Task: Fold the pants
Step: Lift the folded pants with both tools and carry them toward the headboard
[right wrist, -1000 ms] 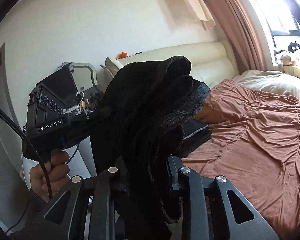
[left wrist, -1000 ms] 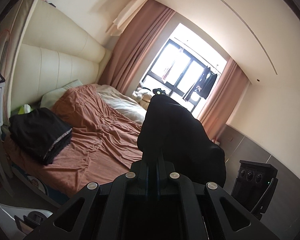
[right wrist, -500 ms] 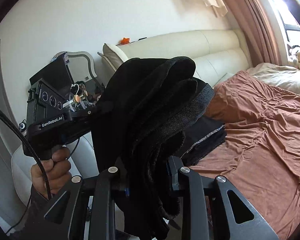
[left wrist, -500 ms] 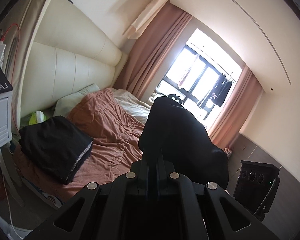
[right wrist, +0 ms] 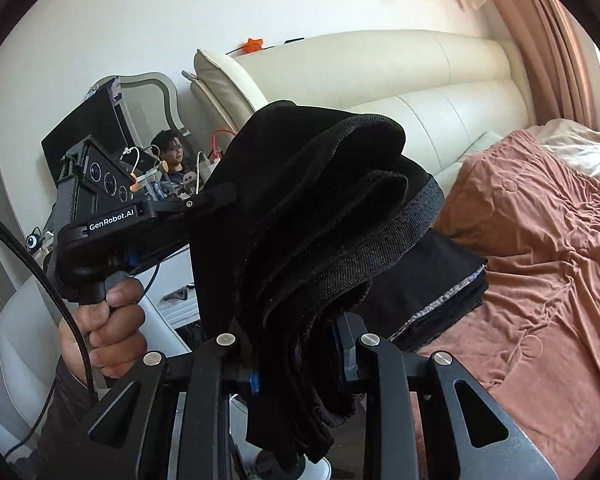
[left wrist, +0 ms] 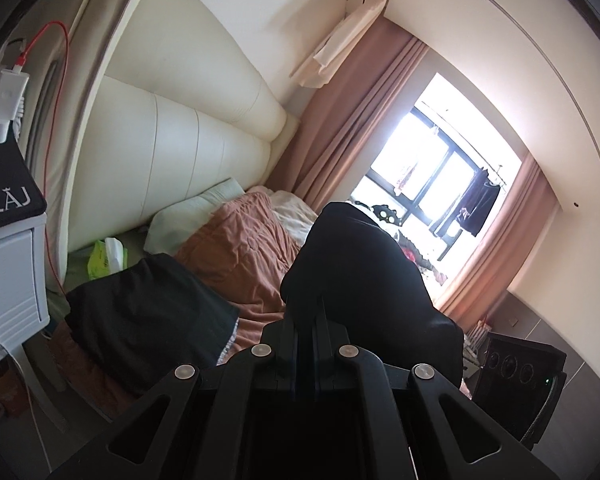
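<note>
Black pants (right wrist: 312, 216), folded into thick layers, hang in the air between both grippers beside the bed. My left gripper (left wrist: 310, 312) is shut on one end of the pants (left wrist: 364, 276), its fingers pressed together. It also shows in the right wrist view (right wrist: 216, 200) at the left, clamped on the cloth. My right gripper (right wrist: 296, 344) is shut on the bunched layers, which drape down over its jaws. A stack of folded black garments (left wrist: 148, 316) lies on the near corner of the bed (right wrist: 444, 276).
The bed has a rust-brown cover (right wrist: 540, 264) and a cream padded headboard (left wrist: 172, 160). A white nightstand (left wrist: 8, 272) with cables stands at the left. A green tissue pack (left wrist: 104, 256) lies by the pillow. A curtained window (left wrist: 432, 184) is beyond.
Both grippers have carried the folded pants closer to the headboard end of the bed; the black stack and nightstand loom larger. Both grips are unchanged.
</note>
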`<move>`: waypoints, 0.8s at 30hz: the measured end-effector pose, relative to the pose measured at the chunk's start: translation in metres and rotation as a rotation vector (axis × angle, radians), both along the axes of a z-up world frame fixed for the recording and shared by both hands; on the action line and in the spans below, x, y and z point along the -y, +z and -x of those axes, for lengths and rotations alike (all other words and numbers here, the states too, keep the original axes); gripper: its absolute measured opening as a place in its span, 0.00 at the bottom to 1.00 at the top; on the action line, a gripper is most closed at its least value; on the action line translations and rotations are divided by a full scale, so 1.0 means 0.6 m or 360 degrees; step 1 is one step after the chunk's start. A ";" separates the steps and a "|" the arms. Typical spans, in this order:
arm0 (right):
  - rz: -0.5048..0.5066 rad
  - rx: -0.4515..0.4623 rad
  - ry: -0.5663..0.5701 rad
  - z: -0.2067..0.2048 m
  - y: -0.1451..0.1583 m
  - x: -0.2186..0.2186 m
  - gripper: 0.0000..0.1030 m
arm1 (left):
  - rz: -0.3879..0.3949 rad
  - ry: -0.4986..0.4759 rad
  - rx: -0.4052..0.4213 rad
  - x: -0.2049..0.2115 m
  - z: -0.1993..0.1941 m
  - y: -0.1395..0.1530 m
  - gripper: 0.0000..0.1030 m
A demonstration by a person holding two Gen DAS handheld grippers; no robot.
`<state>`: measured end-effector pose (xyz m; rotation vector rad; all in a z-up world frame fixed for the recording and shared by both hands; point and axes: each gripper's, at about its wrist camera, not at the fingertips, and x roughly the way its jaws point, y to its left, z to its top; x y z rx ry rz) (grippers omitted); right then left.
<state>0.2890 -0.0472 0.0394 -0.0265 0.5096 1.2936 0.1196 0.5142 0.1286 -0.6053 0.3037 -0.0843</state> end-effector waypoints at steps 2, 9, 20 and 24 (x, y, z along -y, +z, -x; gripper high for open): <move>-0.0001 -0.0013 0.0008 -0.019 -0.006 -0.017 0.22 | -0.0002 0.0017 -0.0014 -0.020 -0.019 -0.006 0.04; 0.0015 -0.0039 0.0000 -0.065 -0.031 -0.065 0.22 | -0.0016 0.0074 -0.0068 -0.072 -0.089 -0.037 0.04; 0.0021 -0.0204 -0.0033 -0.142 -0.099 -0.120 0.22 | -0.0002 0.0067 -0.0194 -0.134 -0.202 -0.107 0.04; 0.0007 -0.0302 -0.0012 -0.172 -0.116 -0.151 0.22 | -0.0019 0.0080 -0.0249 -0.150 -0.241 -0.124 0.04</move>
